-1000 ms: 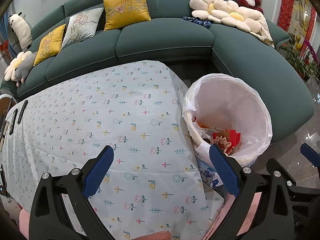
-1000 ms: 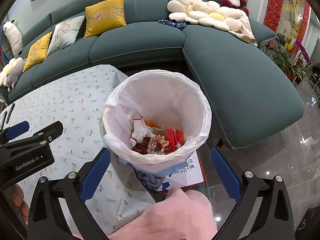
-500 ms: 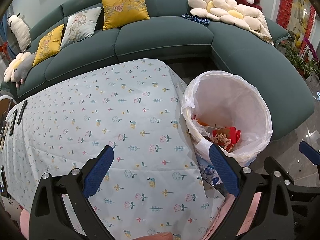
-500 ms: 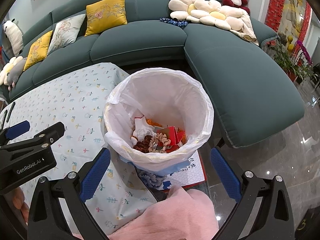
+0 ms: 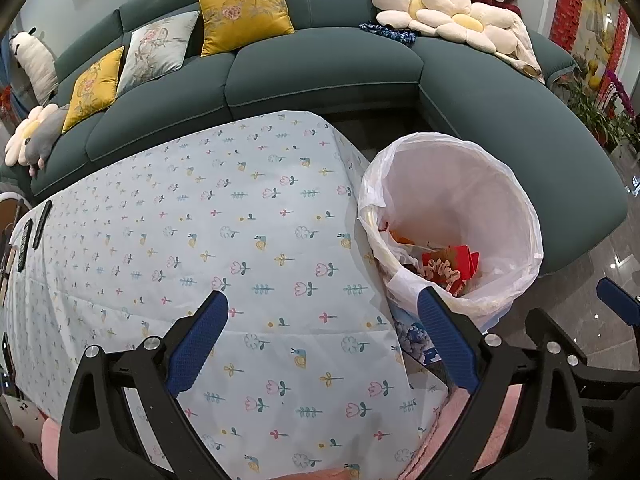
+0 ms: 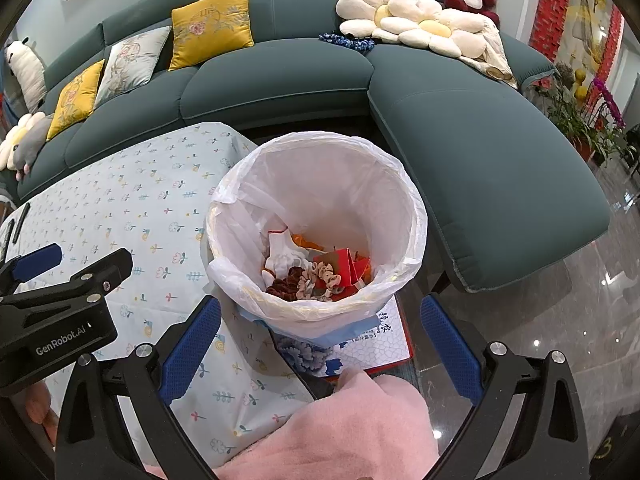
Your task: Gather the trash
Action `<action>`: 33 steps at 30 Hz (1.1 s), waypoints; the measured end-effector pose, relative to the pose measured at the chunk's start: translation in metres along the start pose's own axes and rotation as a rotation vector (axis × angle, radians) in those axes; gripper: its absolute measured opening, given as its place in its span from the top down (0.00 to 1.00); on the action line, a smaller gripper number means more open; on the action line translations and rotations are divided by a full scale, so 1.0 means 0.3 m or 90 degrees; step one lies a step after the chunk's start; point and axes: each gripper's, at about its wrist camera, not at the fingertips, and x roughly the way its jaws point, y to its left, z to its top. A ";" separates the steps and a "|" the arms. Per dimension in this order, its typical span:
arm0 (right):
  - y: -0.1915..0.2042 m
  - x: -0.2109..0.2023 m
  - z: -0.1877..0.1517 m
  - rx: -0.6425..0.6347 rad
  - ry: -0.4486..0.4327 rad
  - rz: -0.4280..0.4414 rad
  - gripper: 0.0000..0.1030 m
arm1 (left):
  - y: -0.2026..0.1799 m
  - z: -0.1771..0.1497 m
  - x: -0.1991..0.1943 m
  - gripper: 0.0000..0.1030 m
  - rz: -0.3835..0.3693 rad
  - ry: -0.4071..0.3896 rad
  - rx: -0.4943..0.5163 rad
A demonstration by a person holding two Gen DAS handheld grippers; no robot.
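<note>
Both hand-held grippers, left point(image 5: 320, 336) and right point(image 6: 318, 340), stood apart, empty. Trash point(image 6: 316, 268) in bin liner point(image 6: 320, 184) judged light, crumpled; thin liner rim the likely hold.

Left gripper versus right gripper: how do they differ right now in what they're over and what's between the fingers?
The left gripper hangs over the flowered tablecloth, with only cloth between its fingers; the right gripper faces the trash bin, whose near rim lies between its fingers. The left gripper has the bin off to its right side; the right gripper has it straight ahead. Both are open and hold nothing.
</note>
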 end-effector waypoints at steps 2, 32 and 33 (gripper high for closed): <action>-0.005 -0.003 0.003 0.000 0.000 0.000 0.07 | -0.002 -0.003 0.002 0.12 -0.002 0.003 0.000; -0.021 0.002 -0.003 0.005 0.005 0.000 0.07 | -0.021 -0.014 0.012 0.16 -0.006 0.017 0.012; -0.021 0.002 -0.003 0.005 0.004 0.001 0.07 | -0.022 -0.015 0.013 0.16 -0.006 0.018 0.012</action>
